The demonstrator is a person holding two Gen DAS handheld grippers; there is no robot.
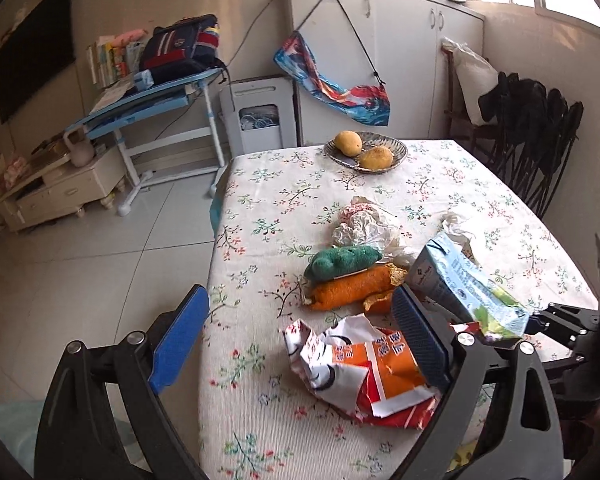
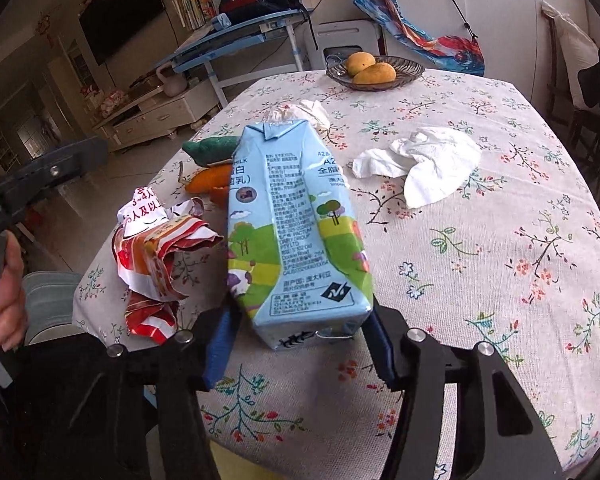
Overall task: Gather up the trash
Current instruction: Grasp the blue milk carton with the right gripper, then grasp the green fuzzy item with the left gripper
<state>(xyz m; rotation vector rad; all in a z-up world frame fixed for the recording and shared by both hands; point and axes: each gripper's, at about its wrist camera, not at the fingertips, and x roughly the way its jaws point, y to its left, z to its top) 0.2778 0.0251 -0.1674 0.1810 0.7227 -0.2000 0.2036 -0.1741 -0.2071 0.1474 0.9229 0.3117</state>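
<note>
Between the two blue pads of the right tool, at the bottom centre of the right wrist view, sits the base of a light blue milk carton; both pads touch its sides, so the tool is clenched on the carton, which stretches away up the frame, tilted above the floral tabletop. To the carton's left in that view lies a crumpled red, orange and white wrapper, and farther up the frame, partly hidden behind the carton, an orange peel with a green sponge on top of it. A crumpled white tissue lies to the carton's right, well apart from it. Seen from the left wrist, the left tool stands released, its pads spread wide: the left pad hangs over the floor beyond the tabletop's edge, the right pad is just beside the wrapper, which lies low in the frame between the two pads, nearer the right one. The carton shows at right, just past that pad. A dish with two yellow fruits sits at the far end.
</note>
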